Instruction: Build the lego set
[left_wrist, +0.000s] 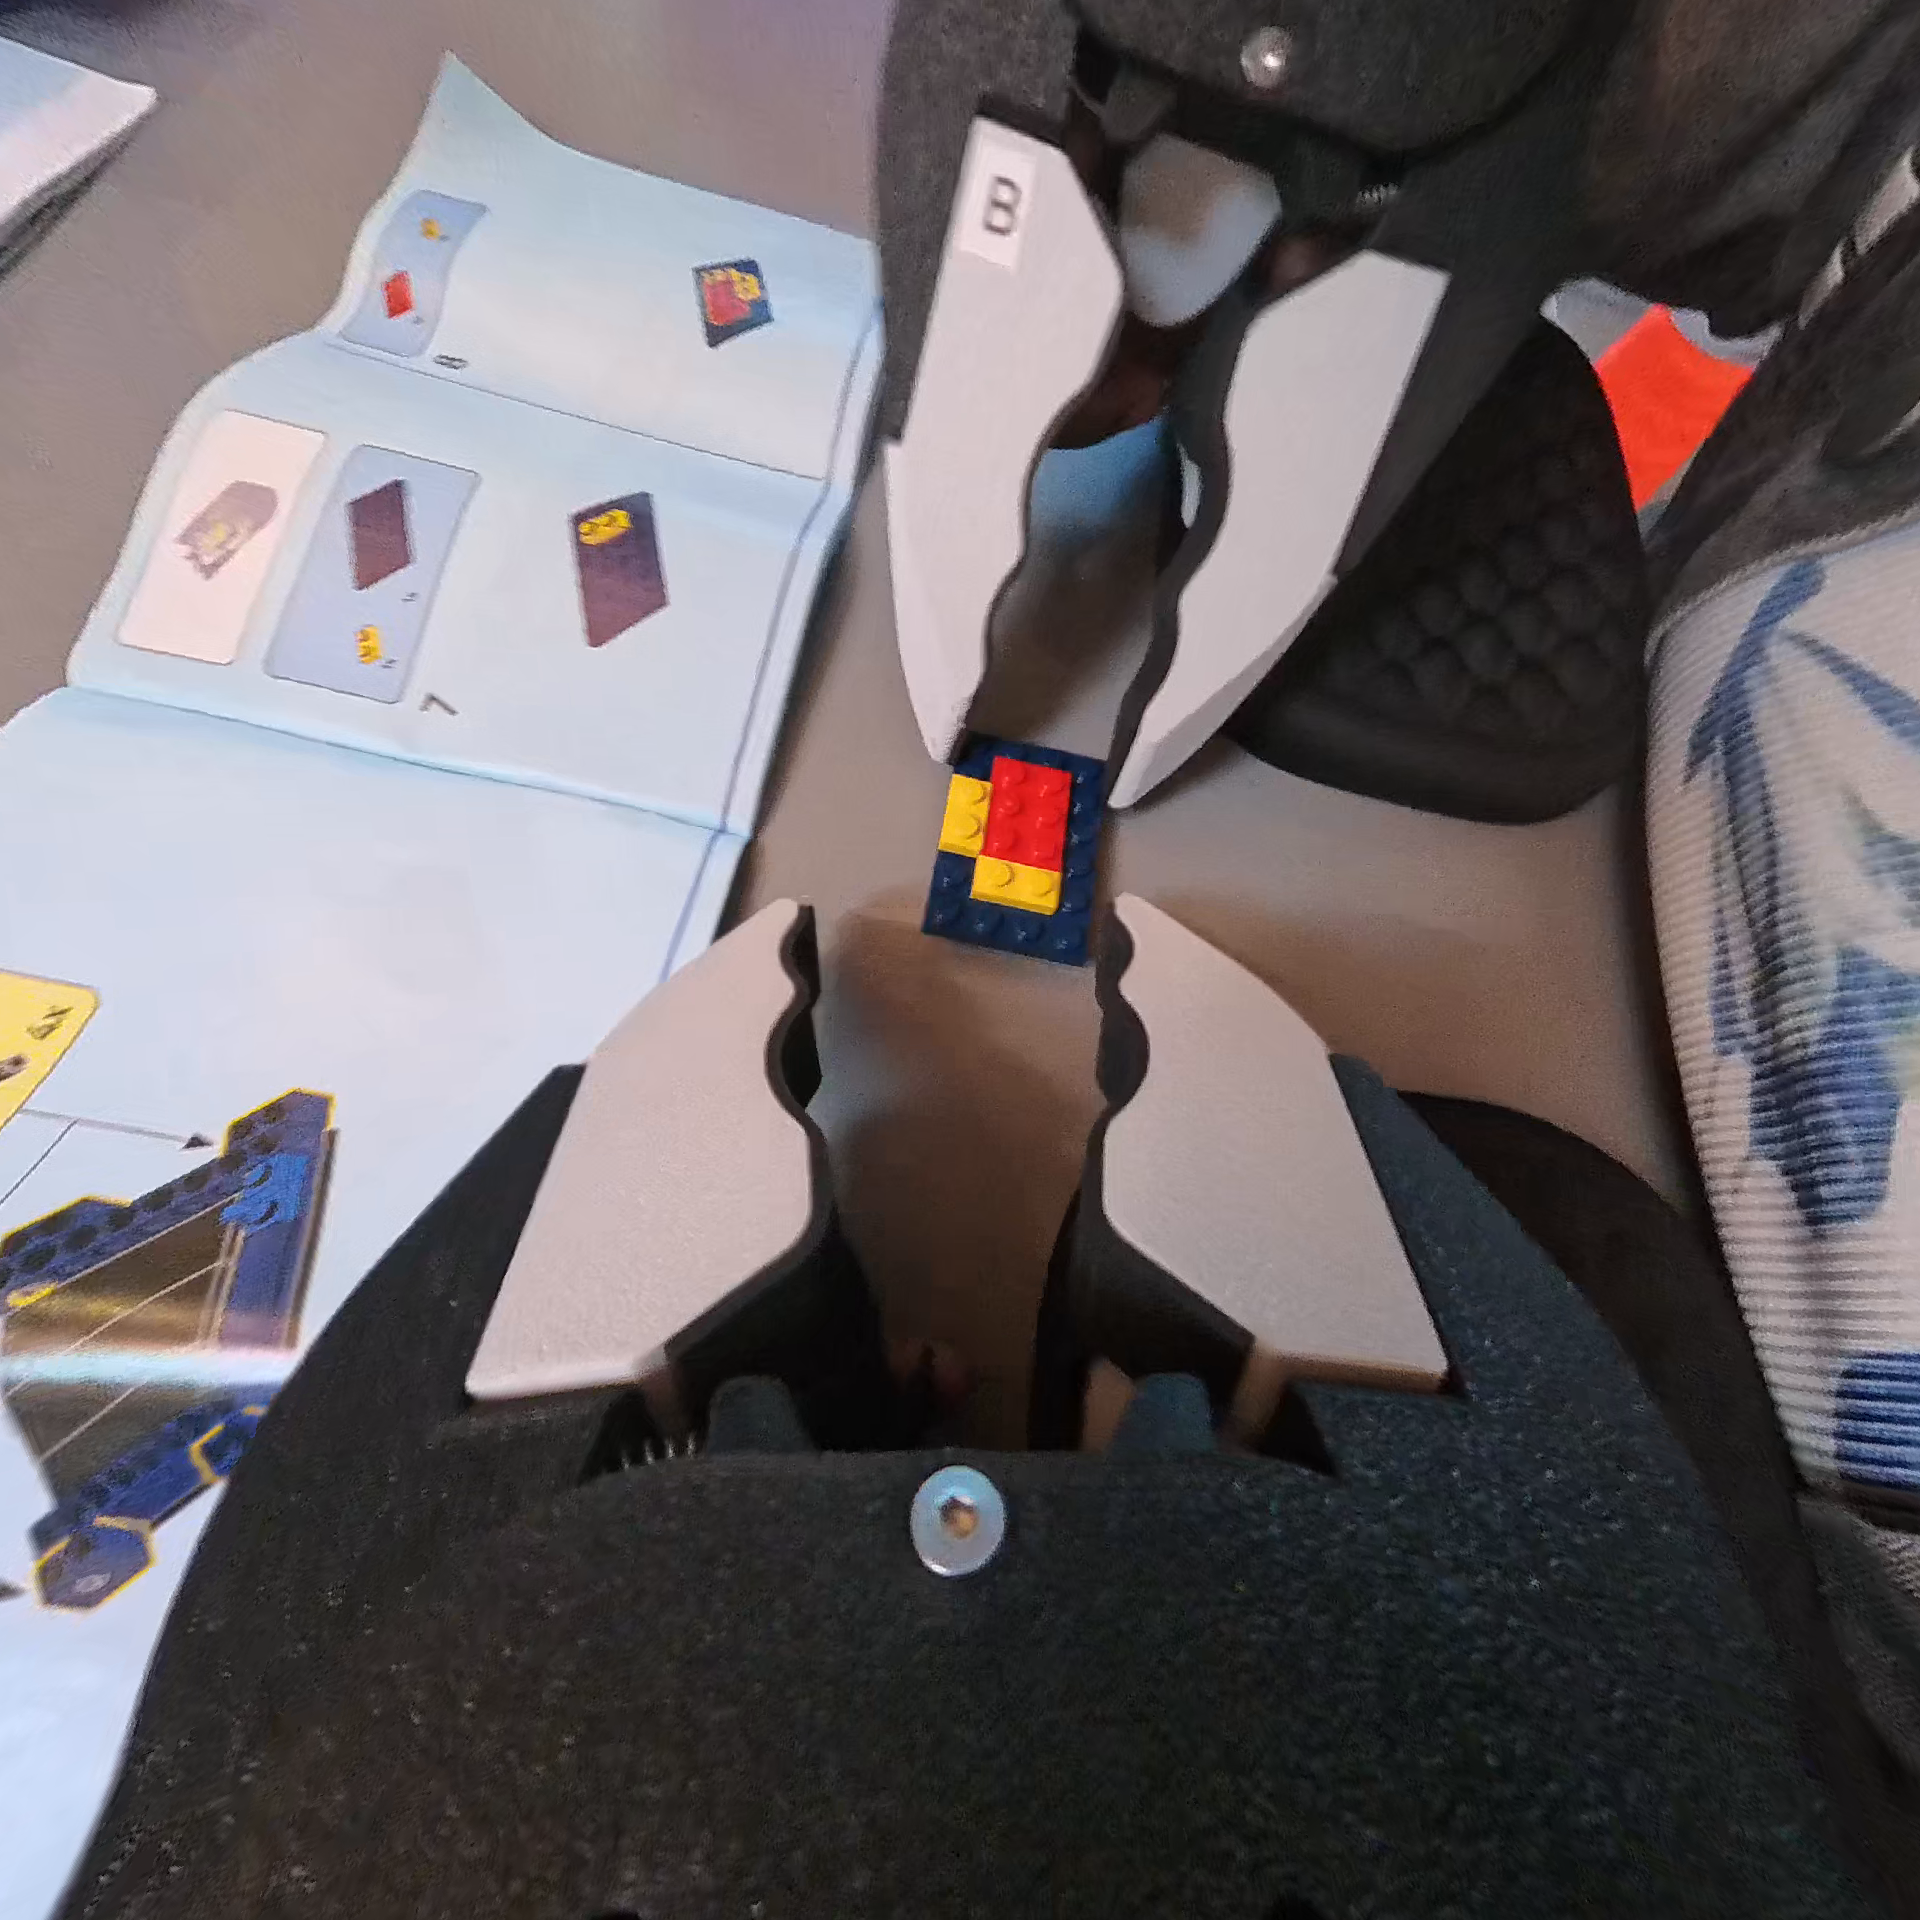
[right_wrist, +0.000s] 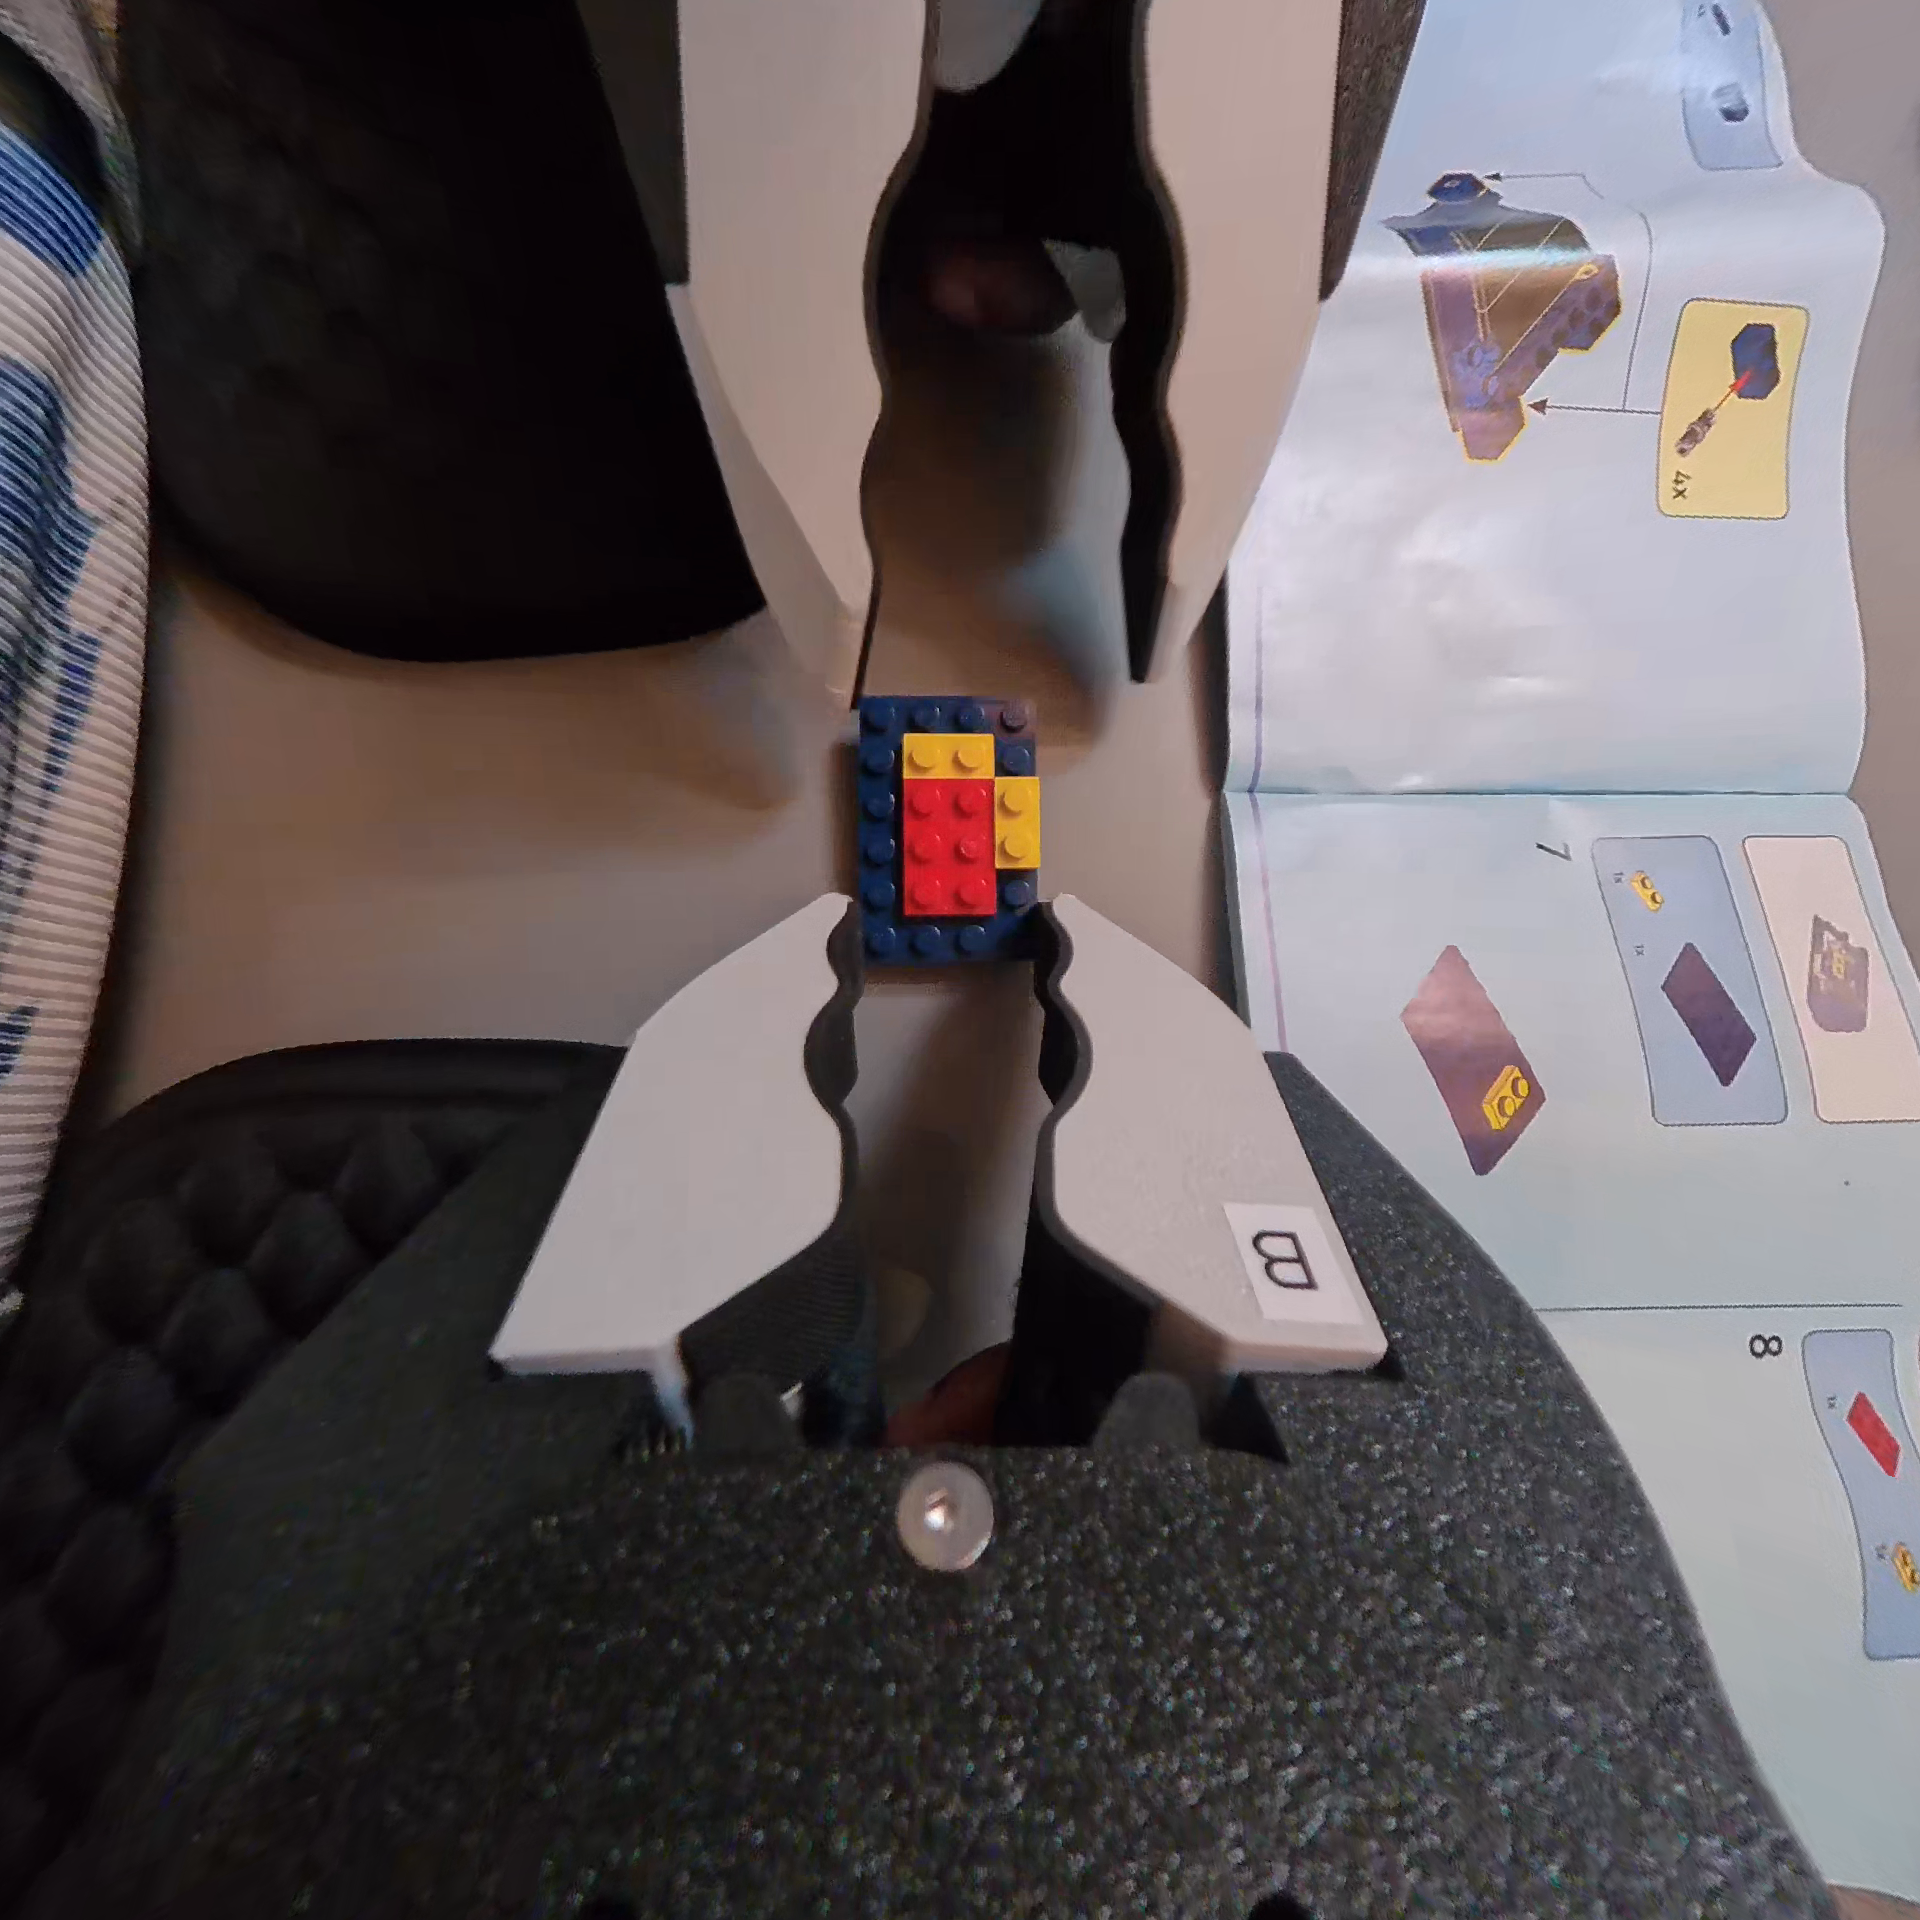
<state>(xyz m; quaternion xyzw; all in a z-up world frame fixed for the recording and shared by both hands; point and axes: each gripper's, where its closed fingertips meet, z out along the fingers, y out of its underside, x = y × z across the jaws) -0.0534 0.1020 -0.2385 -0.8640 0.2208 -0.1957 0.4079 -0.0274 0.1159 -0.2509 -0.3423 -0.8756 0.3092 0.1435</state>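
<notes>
The right hand-held gripper clamps the near short end of the dark blue plate, whose long axis runs straight ahead on the counter toward the left hand-held gripper, jaws spread, just short of its far end.

The brick plate is hemmed between facing grippers; the instruction booklet flanks one side, while bare table lies open opposite.

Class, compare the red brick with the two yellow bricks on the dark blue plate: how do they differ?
The red brick is larger, two studs wide; each yellow brick is a single row of two studs. Red sits centrally; the yellows border its end and side. All sit flat on the blue plate.
</notes>
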